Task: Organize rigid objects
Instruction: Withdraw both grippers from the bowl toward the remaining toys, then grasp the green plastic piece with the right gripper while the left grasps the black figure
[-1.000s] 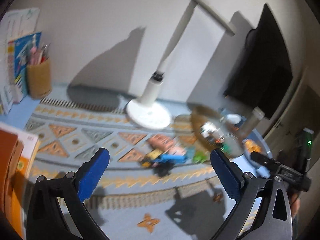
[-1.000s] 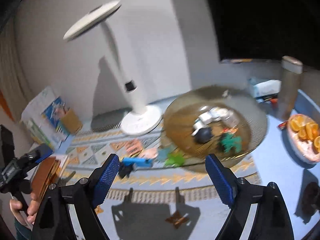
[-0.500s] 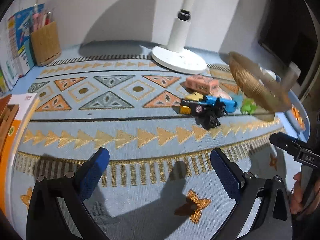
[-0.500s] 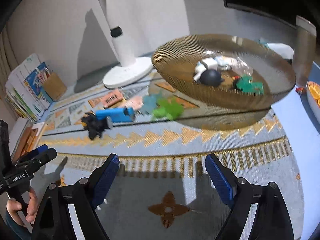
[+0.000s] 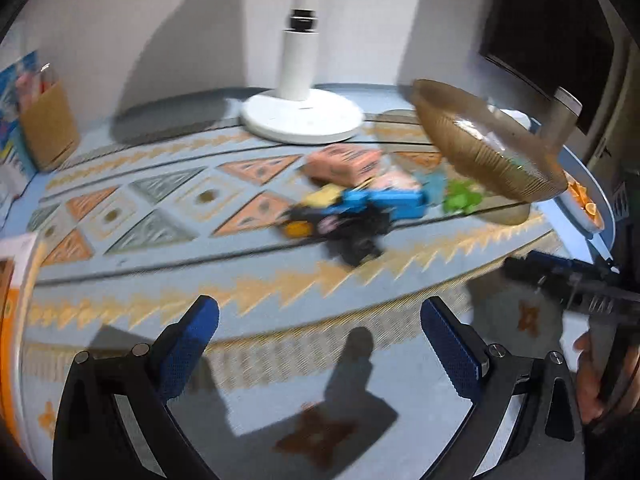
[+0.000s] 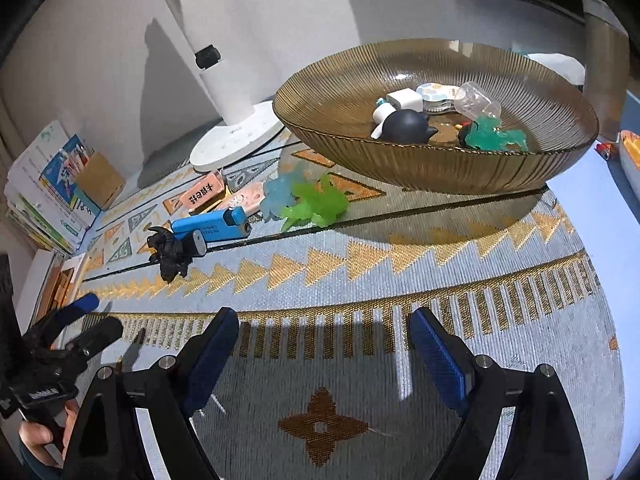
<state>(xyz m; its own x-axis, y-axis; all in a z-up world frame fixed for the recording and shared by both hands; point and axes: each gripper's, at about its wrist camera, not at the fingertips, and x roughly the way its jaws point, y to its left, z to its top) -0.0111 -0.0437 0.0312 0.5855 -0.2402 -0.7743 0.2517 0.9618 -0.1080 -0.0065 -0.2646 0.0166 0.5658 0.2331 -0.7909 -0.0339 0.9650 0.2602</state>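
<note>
A ribbed amber glass bowl (image 6: 436,168) sits on a patterned mat (image 6: 360,272) and holds several small things, among them a dark round figure (image 6: 408,127) and a green toy (image 6: 494,136). Left of the bowl lie a green toy (image 6: 316,206), a pale blue toy (image 6: 280,196), a blue box (image 6: 210,226), a black figure (image 6: 170,254) and an orange eraser (image 6: 202,194). The same pile shows blurred in the left wrist view, with the blue box (image 5: 384,202) and bowl (image 5: 484,148). My left gripper (image 5: 320,336) and my right gripper (image 6: 324,344) are open, empty and short of the pile.
A white lamp base (image 6: 236,140) stands behind the pile. A brown pen holder (image 6: 100,180) and books (image 6: 36,200) are at the far left. A plate of orange slices (image 6: 630,156) and a tall cylinder (image 6: 604,60) are at the right.
Both views have tilted down from the wall to the table and moved closer to the pile and bowl. Both grippers stay open and empty.
</note>
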